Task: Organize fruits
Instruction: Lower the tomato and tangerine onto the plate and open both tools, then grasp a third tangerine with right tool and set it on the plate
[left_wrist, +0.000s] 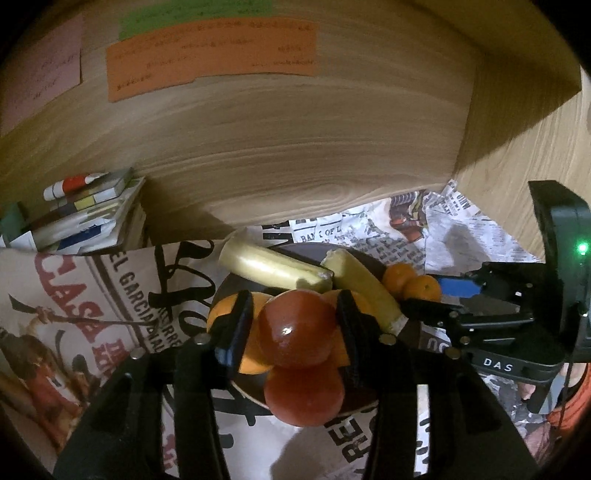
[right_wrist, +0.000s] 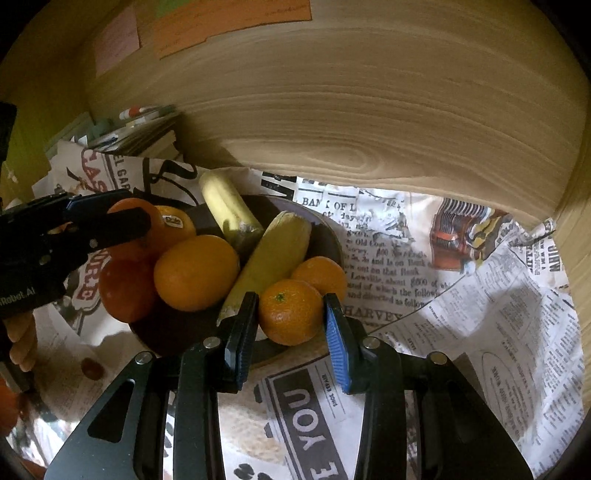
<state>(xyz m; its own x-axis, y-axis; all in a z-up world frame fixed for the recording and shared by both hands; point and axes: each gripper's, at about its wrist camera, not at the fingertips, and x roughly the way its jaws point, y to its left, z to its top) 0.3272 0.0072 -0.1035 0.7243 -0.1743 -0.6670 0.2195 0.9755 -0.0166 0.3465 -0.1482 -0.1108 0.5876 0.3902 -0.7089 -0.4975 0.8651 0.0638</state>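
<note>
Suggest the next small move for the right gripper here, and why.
Probably close the right gripper on the near mandarin: its fingers already flank the fruit at the plate edge, with gaps on both sides, so it is not gripped yet.

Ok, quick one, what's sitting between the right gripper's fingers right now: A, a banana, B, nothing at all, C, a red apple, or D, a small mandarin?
D: in the right wrist view the right gripper has its fingers on either side of a small mandarin at the near edge of the dark plate, with small gaps showing, so not yet clamped.
</note>
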